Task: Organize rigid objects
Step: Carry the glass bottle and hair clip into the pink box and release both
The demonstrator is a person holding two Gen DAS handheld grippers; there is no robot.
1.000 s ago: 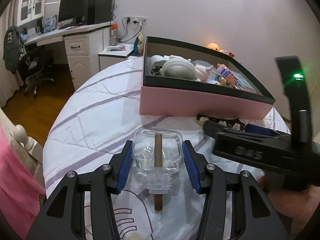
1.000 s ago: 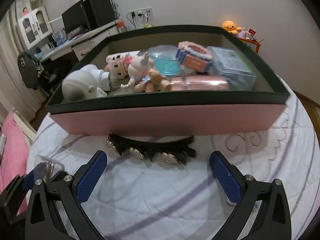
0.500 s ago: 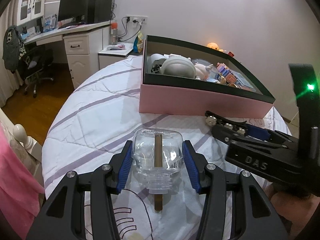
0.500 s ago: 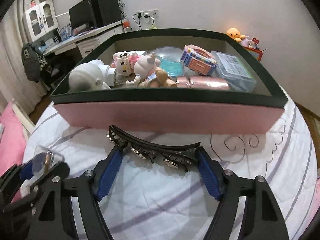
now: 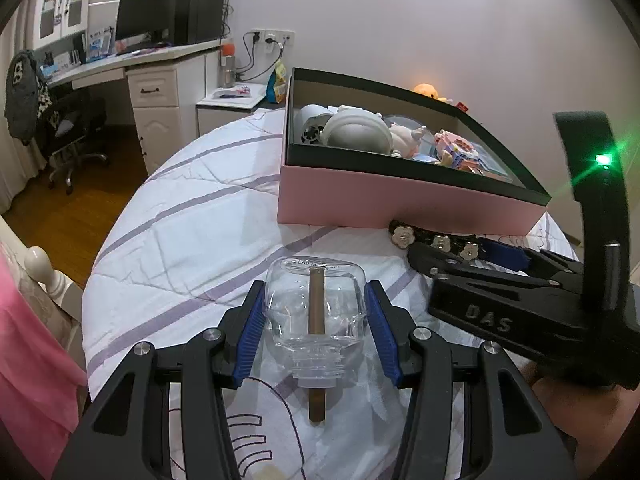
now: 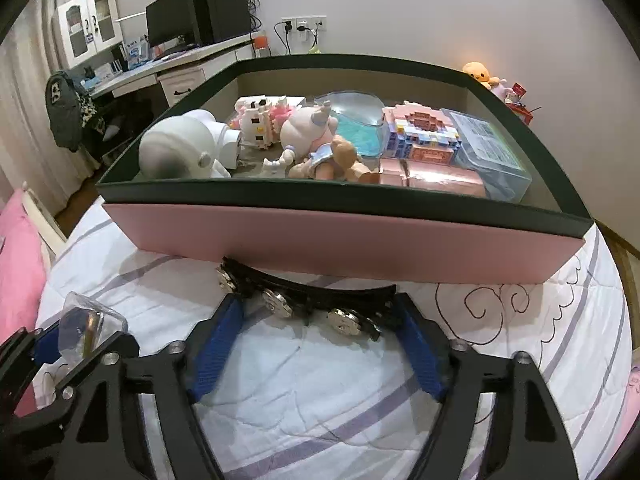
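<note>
My left gripper (image 5: pixel 315 294) is shut on a clear glass bottle (image 5: pixel 316 316) with a brown stick inside, lying neck toward the camera just above the quilt. The same bottle (image 6: pixel 86 320) shows at the lower left of the right wrist view. A black hair clip (image 6: pixel 304 292) with silver flower ornaments lies against the front of the pink box (image 6: pixel 340 240). My right gripper (image 6: pixel 318 304) is shut on it, a blue pad at each end. In the left wrist view, the right gripper (image 5: pixel 456 249) holds the clip (image 5: pixel 438 242) below the box (image 5: pixel 400 200).
The dark-rimmed box holds a white figurine (image 6: pixel 176 148), dolls, block models and a clear plastic case (image 6: pixel 488 148). A white quilt (image 6: pixel 320 400) with purple lines covers the bed. A pink pillow (image 6: pixel 20 272) lies at the left. A desk and chair stand beyond.
The right gripper's jaws went from wide open to closed on the ends of the hair clip and moved closer to the box. The left gripper and bottle stayed still.
</note>
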